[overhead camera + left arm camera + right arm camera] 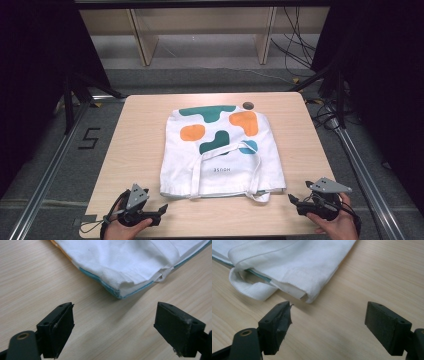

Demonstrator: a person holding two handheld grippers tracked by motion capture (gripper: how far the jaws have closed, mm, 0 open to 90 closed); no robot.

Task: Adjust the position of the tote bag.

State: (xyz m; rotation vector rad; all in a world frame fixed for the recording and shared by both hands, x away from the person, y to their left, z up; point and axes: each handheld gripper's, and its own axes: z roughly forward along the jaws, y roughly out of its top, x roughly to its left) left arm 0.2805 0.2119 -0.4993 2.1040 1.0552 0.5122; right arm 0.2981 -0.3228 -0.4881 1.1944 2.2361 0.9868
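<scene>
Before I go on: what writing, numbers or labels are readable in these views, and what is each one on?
"HOUSE": small grey letters on the white tote bag, printed near its handles, reading upside down from the high view.
"5": a dark mark on the grey floor left of the table.
No writing can be read in the left or right gripper views.

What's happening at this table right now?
A person holds a claw in each hand at the near edge of a wooden table. A white tote bag with green, orange and blue shapes lies flat in the middle, its handles toward the person. The left claw points at the bag's near left corner, the right claw at the near right corner. Both stand open with bare table between the jaws, and neither touches the bag.
</scene>
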